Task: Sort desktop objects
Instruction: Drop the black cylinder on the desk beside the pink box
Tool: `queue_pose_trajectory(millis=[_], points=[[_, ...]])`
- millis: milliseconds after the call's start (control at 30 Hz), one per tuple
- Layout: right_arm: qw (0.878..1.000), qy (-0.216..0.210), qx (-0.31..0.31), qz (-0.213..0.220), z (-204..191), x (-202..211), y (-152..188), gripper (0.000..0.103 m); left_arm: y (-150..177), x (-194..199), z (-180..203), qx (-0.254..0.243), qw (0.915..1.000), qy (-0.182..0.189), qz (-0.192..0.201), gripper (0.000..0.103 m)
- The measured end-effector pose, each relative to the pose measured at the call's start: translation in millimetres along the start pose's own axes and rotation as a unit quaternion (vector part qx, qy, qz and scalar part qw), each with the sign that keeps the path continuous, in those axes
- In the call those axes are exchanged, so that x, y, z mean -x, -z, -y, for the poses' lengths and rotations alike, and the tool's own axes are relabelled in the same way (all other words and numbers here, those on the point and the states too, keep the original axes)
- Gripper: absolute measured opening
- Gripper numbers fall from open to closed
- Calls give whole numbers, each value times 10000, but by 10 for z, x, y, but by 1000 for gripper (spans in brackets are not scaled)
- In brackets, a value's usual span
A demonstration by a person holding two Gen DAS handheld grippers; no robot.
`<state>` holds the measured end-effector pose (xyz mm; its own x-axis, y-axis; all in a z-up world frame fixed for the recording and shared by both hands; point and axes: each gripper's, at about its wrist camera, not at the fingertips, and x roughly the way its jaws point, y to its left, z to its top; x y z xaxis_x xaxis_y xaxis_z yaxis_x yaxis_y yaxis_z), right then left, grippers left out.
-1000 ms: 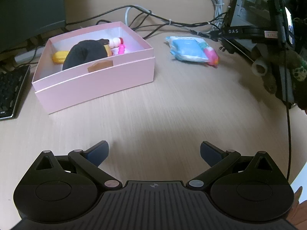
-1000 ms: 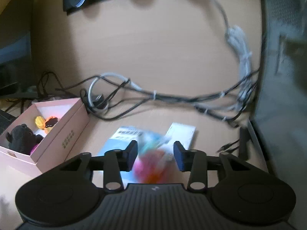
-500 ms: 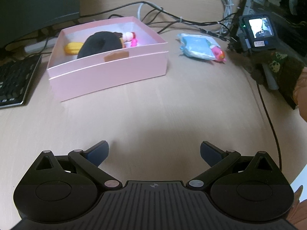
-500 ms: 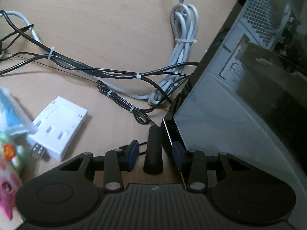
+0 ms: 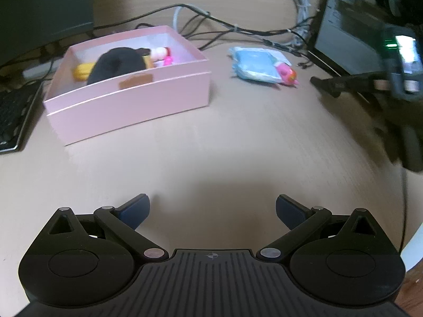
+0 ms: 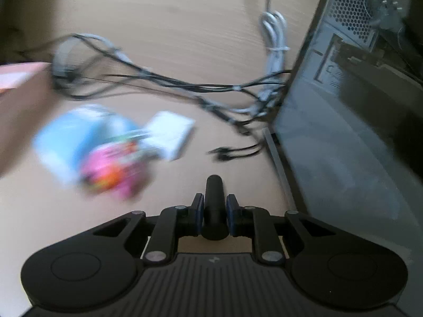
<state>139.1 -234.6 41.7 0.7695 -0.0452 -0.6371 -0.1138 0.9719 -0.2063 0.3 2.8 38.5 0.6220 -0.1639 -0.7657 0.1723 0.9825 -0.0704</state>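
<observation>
My right gripper (image 6: 214,216) is closing hard on a short black cylinder (image 6: 214,195), and both pads press its sides. The cylinder sticks out forward over the desk beside the computer case. To its left, blurred, lie a blue packet (image 6: 79,137), a pink toy (image 6: 113,174) and a white adapter block (image 6: 171,132). My left gripper (image 5: 212,211) hangs open and empty over bare desk. Ahead of it stands the pink box (image 5: 132,105), which holds a black plush (image 5: 116,64), a yellow item (image 5: 82,71) and a small pink and white toy (image 5: 164,54). The blue packet (image 5: 255,66) lies to the right of the box.
A computer case (image 6: 357,119) walls off the right side. Tied cables (image 6: 185,87) run across the back of the desk. A keyboard (image 5: 13,116) and a dark monitor (image 5: 39,5) sit at the far left. A loose black plug (image 6: 224,153) lies near the case.
The right jaws have shut on the black cylinder that stood between them beside the case. The right view has swung left, bringing in the packet and toy. The left gripper stays open.
</observation>
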Motion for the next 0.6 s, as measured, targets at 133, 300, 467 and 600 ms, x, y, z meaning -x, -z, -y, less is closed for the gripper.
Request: queue_pose_trajectory(millis=[133,300,467,600], points=[[9878,-1554,26,36,-189,484,196,17,44,-85,114,-185,9997,66,-126,103],[9706,-2089,1040,580,-631,858,333,17,63,-94,251,-482,9987,109,-129,103],[9797,-1544,1171,518,-671,706,327,29,89,-44,258,-496,9987,95,-75,103],[9862,-1354,728,616,-499,591,220,46,108,5,170,-317,9995,-51,-46,103]])
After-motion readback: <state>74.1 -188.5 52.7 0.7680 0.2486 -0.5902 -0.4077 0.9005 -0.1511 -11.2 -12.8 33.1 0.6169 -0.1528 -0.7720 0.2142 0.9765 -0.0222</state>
